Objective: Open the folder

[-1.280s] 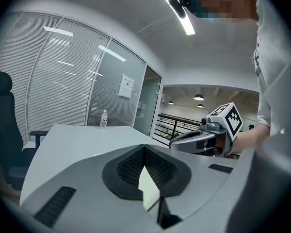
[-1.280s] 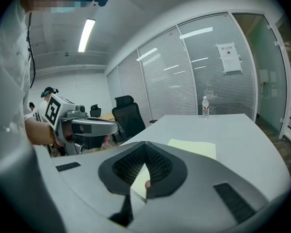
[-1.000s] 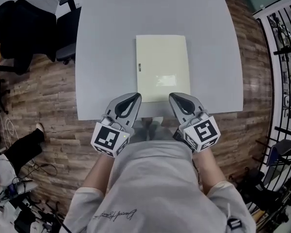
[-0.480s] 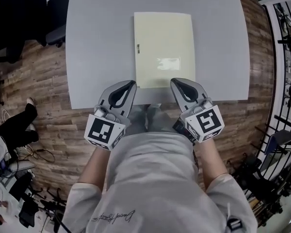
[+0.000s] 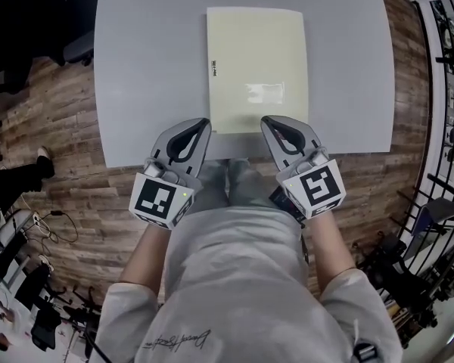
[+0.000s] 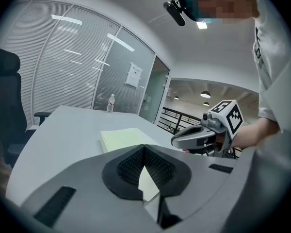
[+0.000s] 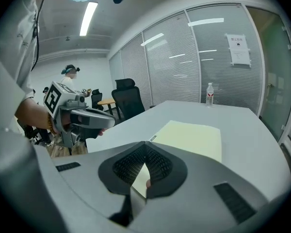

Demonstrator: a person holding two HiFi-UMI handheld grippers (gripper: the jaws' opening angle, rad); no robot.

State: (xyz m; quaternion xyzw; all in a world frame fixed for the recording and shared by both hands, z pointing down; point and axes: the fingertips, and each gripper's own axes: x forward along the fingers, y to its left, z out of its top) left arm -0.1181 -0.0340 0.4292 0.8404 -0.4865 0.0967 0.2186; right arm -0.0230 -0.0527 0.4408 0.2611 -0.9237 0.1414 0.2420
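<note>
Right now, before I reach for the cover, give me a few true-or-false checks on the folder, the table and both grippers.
1. The folder lies closed and flat on the table. True.
2. The right gripper grips the folder's cover. False: its fingers are shut on nothing.
3. A water bottle stands at the table's far end. True.
4. The left gripper is wide open. False: its fingers are shut as well, with nothing held.

Surface [image 5: 136, 89]: far edge cut off at top of head view. Folder [image 5: 257, 51]: near edge partly hidden by right hand-held gripper [image 5: 266, 121]. Spine label [image 5: 214, 69], wall notice [image 7: 238, 49], bottle [image 7: 210, 93] print: too small to read.
</note>
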